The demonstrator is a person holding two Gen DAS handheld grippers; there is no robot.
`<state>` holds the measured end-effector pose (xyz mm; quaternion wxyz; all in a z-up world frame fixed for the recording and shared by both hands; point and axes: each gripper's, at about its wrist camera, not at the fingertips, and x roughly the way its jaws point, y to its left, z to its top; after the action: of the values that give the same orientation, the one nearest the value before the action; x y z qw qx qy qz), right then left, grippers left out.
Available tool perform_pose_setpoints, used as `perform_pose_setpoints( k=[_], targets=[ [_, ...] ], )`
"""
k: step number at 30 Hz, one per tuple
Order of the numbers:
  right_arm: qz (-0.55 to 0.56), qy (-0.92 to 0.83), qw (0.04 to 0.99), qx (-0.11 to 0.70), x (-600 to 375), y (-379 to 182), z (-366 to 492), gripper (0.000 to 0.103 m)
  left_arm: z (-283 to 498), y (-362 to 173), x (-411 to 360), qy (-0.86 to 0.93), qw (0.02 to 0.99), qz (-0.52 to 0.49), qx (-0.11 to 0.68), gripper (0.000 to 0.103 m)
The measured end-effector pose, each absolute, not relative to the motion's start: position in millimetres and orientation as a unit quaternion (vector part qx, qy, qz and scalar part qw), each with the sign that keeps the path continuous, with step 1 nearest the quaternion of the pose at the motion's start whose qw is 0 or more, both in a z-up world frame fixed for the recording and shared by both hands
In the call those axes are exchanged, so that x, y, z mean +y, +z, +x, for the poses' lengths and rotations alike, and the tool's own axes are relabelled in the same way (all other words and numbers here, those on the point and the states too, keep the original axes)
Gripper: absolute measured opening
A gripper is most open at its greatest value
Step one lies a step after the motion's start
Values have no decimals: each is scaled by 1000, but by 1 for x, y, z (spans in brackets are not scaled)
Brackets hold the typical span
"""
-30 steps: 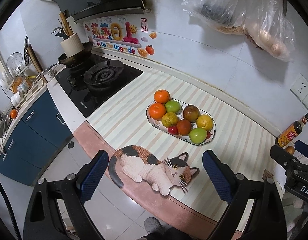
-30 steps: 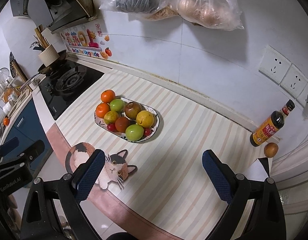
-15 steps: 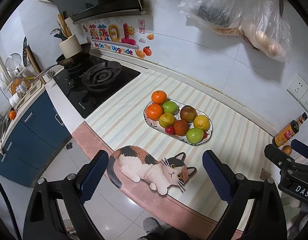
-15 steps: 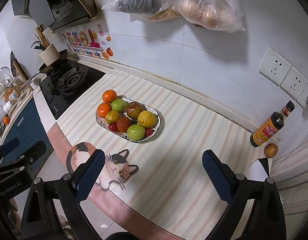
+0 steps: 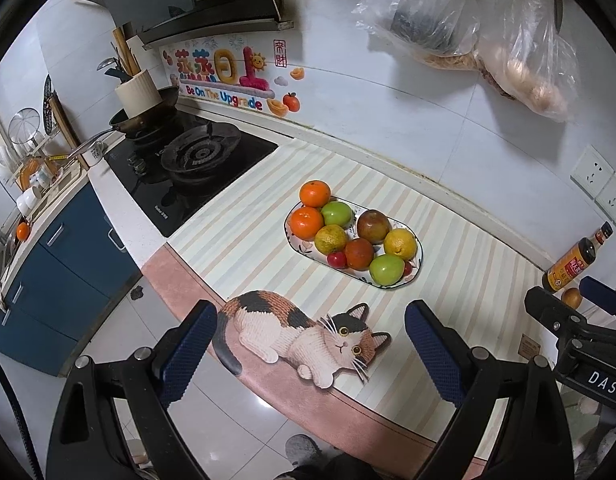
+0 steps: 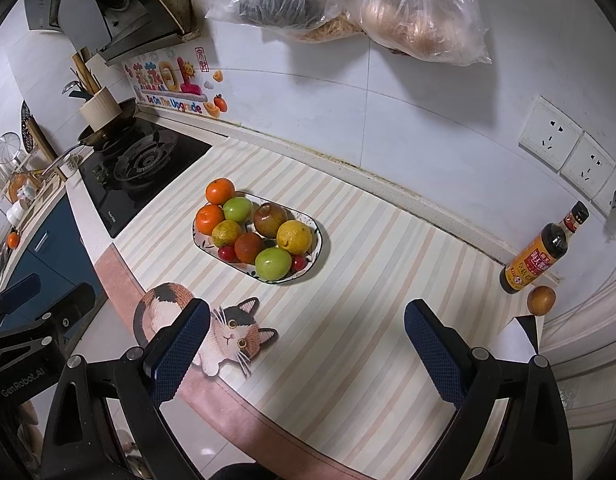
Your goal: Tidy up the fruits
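both grippers are hanging over the near edge of the desk (image 6: pixel 348 320) with nothing in them, left gripper (image 5: pixel 310 346) spread wide and right gripper (image 6: pixel 308 344) spread wide too. the fruit is all piled on an oval plate (image 5: pixel 416 274) sitting mid-desk on the striped mat, closer to the stove side than the far right corner. two oranges (image 5: pixel 307 222) at the stove end, one of them perched right on the plate's rim, then green apples (image 6: pixel 273 263), a yellow citrus (image 6: pixel 294 236), a brownish one (image 6: pixel 270 218), and little red ones tucked along the near rim. the cat-shaped mat (image 5: pixel 304 334) lies right on the near edge, just in front of the plate and partly under the left gripper's view. lots of bare striped surface to the right of the plate, all the way to the sauce bottle (image 6: pixel 542 250) by the back right corner, with one lone round brown fruit (image 6: pixel 541 300) just beside it. gas stove (image 5: pixel 192 164) borders the desk's left edge.
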<state>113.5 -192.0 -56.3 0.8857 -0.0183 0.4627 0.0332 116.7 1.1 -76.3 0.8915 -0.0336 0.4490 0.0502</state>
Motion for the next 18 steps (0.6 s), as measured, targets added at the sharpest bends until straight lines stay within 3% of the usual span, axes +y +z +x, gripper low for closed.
perform_pose_setpoints(
  k=[18],
  targets=[
    [-20,37,885,464,-195,-54,112,100,117,-74,-3,47,892,-33,448,96]
  ],
)
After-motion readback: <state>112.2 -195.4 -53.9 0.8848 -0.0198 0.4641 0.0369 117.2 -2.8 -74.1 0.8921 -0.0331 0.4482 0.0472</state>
